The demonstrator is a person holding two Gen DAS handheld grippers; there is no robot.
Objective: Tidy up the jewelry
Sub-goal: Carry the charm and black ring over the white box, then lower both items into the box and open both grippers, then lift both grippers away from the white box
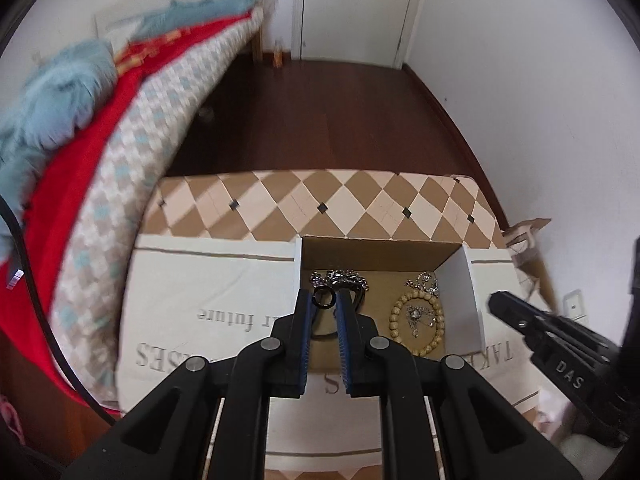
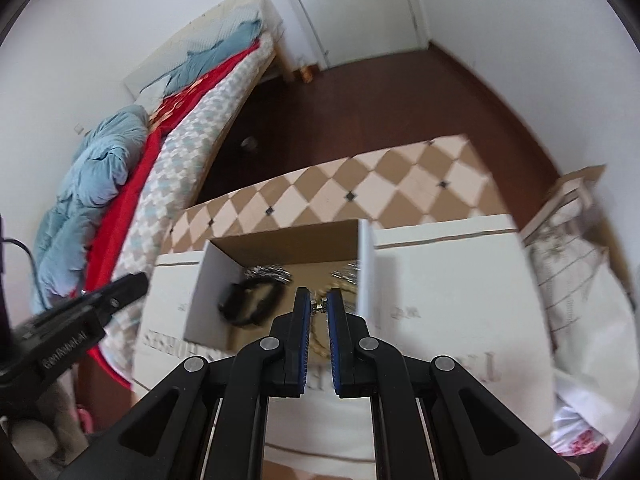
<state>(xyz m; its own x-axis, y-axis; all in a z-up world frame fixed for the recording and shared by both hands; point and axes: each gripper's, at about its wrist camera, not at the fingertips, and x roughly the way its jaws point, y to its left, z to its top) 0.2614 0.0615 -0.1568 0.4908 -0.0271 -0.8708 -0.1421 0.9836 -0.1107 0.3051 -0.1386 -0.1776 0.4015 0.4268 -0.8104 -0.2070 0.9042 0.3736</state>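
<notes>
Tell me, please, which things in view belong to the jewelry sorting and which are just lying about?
Belongs to the job:
- dark ring pinched in left claw
- small silver piece pinched in right claw
- bead bracelet
- silver chain
- cardboard box

Just lying about:
- bed with blue quilt
- red blanket
- door

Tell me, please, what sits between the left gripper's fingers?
A small dark ring, pinched between the left gripper's blue pads, above the box; the left wrist view shows it.
</notes>
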